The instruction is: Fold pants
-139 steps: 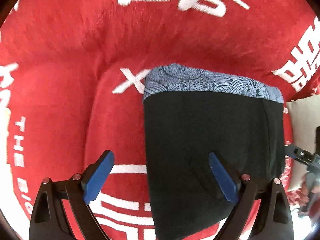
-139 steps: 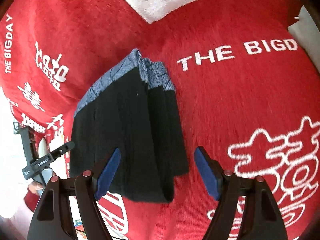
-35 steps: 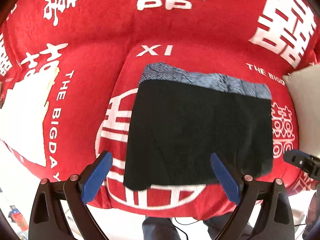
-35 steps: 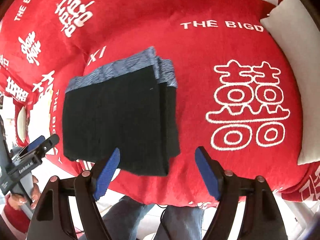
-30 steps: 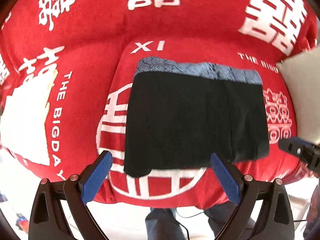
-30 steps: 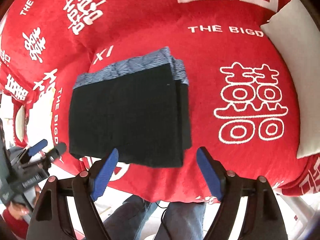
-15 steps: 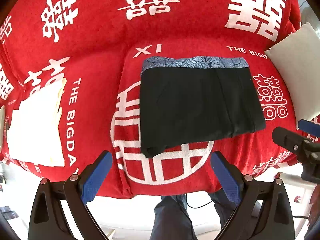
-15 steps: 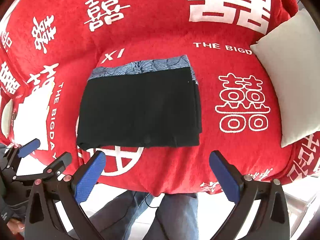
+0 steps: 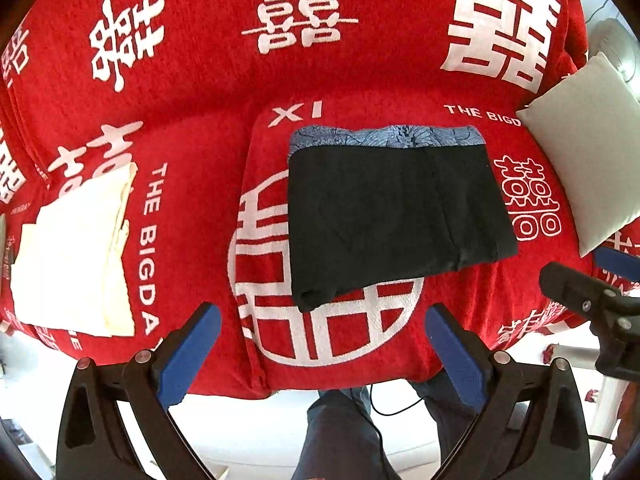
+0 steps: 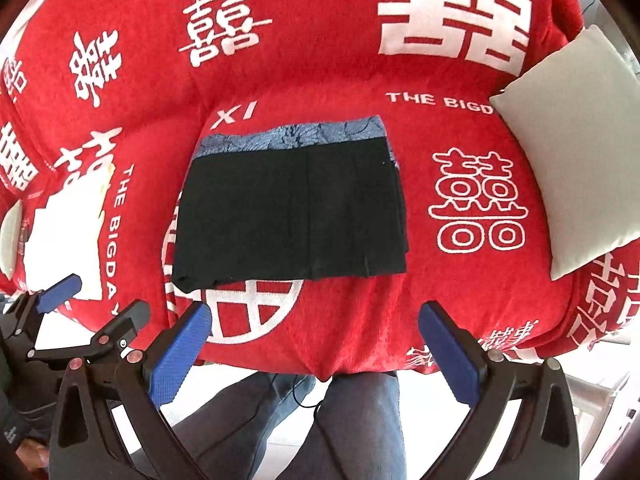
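Both grippers pulled back | L (image 9: 322, 344) & R (image 10: 314, 344) spread | pants (image 9: 396, 208) folded

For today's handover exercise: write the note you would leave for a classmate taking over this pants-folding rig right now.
Left tool: open, empty, held back off the sofa's front edge.
Right tool: open, empty, also clear of the cloth.
Black pants: folded into a compact rectangle, patterned blue waistband at the back, lying flat on the red sofa cover.
Also there: grey cushion to the right, cream cloth to the left.
Done: folding looks complete.
Left: perhaps tidy the uneven front-left corner.
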The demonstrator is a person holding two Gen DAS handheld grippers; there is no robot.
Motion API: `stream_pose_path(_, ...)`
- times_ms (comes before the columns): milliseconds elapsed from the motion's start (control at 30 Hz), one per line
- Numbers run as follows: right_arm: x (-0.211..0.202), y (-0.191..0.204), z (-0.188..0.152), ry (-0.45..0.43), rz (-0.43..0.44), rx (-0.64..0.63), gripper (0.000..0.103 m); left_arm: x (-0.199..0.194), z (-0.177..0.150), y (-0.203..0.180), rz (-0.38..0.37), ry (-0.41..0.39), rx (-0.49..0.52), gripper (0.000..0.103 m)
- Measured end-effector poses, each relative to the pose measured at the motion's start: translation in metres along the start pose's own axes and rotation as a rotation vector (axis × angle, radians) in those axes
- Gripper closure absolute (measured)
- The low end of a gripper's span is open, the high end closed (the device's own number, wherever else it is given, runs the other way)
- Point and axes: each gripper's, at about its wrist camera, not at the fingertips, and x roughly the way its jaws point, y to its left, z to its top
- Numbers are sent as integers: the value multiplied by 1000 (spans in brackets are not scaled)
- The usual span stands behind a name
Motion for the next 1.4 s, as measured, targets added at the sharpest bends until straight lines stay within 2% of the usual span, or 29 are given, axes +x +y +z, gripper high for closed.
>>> stream_pose_path(133,-6,-1,0,-15,-9,20,0,-8,2,1,26,-33,10,1)
stream_pose_path(300,-9,2,-2,-23,-23,26,0,-9,5,2,52,-29,11,1)
stream_pose_path(1400,-12,2,-2,-25,-46,28,0,-9,7,0,47,-7,8,1)
